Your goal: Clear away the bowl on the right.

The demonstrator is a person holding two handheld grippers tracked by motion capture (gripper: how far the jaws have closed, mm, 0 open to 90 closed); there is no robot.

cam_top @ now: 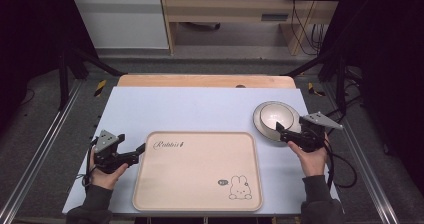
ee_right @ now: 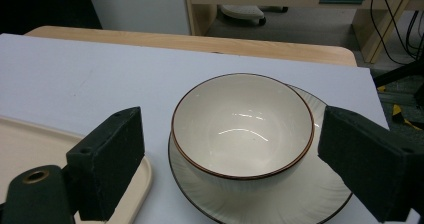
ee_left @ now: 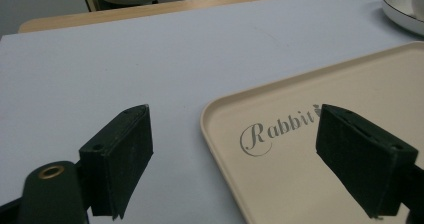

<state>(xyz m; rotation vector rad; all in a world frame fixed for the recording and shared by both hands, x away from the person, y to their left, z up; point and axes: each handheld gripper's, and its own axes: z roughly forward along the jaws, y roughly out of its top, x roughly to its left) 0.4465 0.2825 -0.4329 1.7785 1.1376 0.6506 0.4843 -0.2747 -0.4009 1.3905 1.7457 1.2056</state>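
Pale surface (cam_top: 200, 109): bowl (ee_right: 242, 124) sits on plate (ee_right: 300, 199), right of tray (cam_top: 200, 184). Right gripper (ee_right: 227, 164) wide, flanking bowl, untouched. Left gripper (ee_left: 235, 159) wide at tray edge. Nothing moved; tray bare.

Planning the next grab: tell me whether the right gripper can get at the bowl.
Probably yes: the right gripper is open and faces the bowl on its plate, nothing between.

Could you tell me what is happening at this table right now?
A person holds a gripper in each hand. The right gripper is open, lined up on a bowl that sits on a plate, not yet gripping it. The left gripper is open at the corner of an empty tray.
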